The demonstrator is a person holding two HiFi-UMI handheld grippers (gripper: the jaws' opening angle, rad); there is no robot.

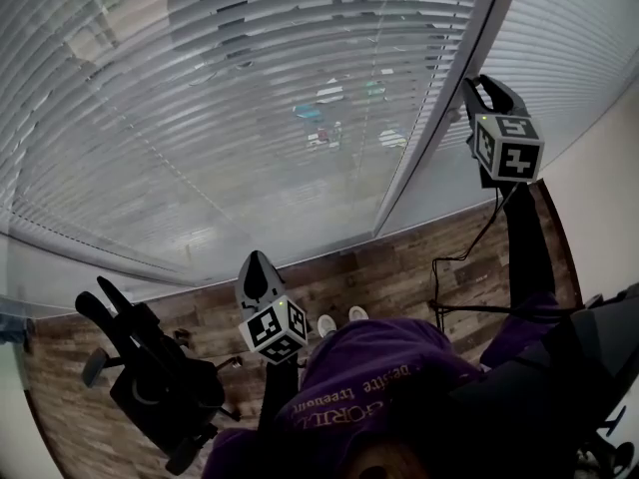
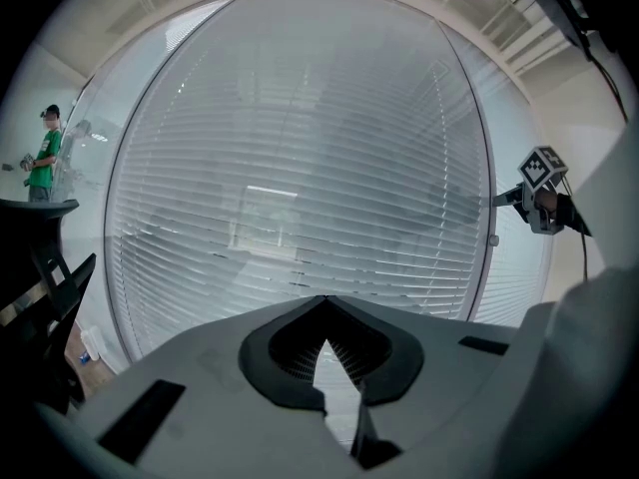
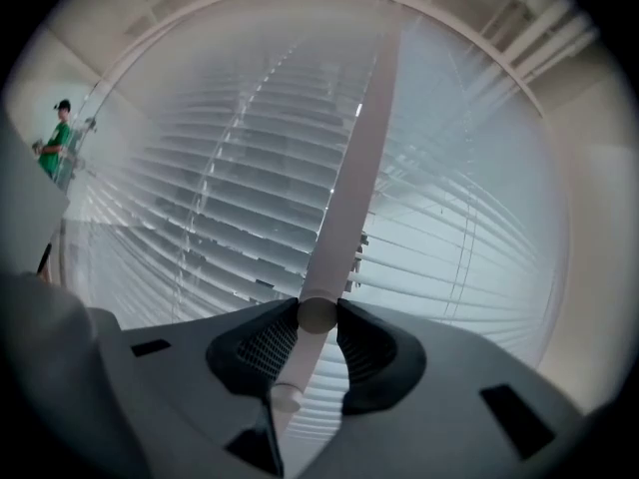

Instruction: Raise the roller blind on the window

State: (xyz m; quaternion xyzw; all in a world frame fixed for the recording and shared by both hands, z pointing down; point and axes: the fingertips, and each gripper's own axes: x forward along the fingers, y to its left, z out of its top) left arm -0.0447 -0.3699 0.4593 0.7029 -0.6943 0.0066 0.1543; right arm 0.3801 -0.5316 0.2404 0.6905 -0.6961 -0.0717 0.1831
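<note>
Pinching the blind wand (image 3: 344, 168) between its fingers is the right gripper (image 3: 318, 312); the left gripper (image 2: 324, 302) shows fingers together, empty.

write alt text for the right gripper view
The right hand-held gripper is shut on a white wand that runs up across a slatted blind. A person in green stands at far left.

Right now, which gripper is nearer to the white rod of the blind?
Right. The right gripper is shut on the rod, which runs up between its jaws. The left gripper is shut on nothing, well away to the left, facing the slats.
</note>
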